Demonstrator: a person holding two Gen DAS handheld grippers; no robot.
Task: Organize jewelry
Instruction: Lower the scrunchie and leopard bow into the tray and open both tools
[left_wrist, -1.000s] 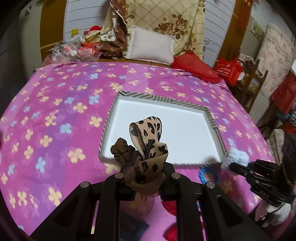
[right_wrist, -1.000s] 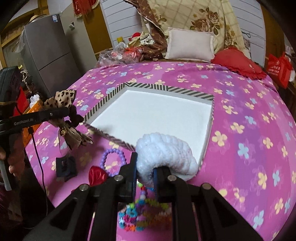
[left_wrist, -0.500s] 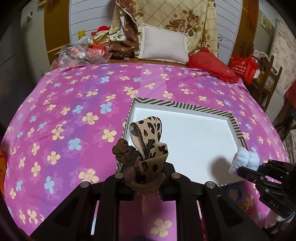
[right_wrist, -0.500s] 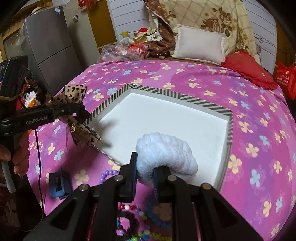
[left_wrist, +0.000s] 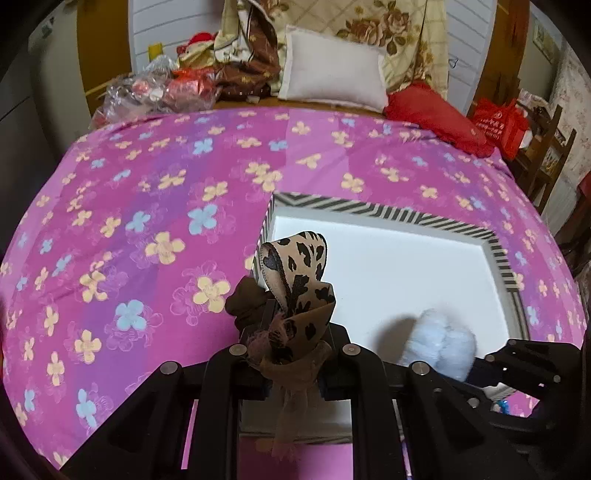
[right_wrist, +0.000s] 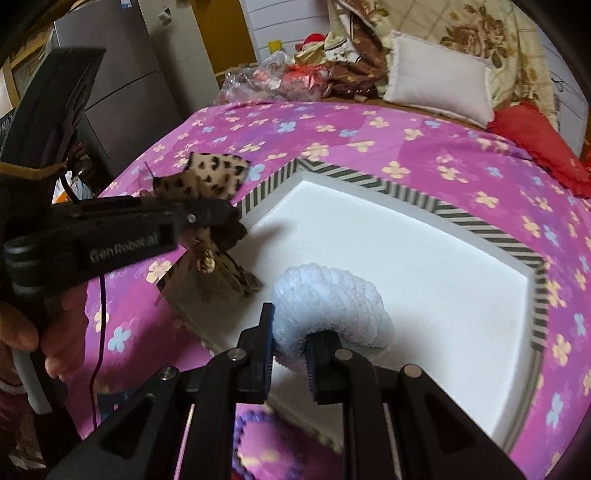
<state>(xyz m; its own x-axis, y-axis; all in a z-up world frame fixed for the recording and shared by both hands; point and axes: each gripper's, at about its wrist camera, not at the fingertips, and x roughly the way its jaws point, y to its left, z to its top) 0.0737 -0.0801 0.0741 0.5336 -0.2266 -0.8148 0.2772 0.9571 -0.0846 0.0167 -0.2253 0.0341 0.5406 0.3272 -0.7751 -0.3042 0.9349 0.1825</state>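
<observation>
My left gripper (left_wrist: 291, 332) is shut on a leopard-print hair bow (left_wrist: 295, 280) and holds it over the near left edge of a white tray with a striped rim (left_wrist: 384, 214). In the right wrist view the left gripper (right_wrist: 218, 218) shows with the bow (right_wrist: 210, 181) above the tray's left rim (right_wrist: 480, 225). My right gripper (right_wrist: 290, 332) is shut on a fluffy white scrunchie (right_wrist: 332, 299) above the tray's near part. The scrunchie (left_wrist: 439, 343) also shows at the lower right in the left wrist view.
The tray lies on a pink flowered bedspread (left_wrist: 147, 221). A purple bead bracelet (right_wrist: 255, 424) lies in front of the tray. Pillows (left_wrist: 332, 77), a red cushion (left_wrist: 436, 118) and plastic bags (left_wrist: 155, 85) sit at the far end. A grey fridge (right_wrist: 122, 85) stands to the left.
Both grippers have moved forward over the tray with their items still held. The loose jewelry in front of the tray has mostly dropped out of view.
</observation>
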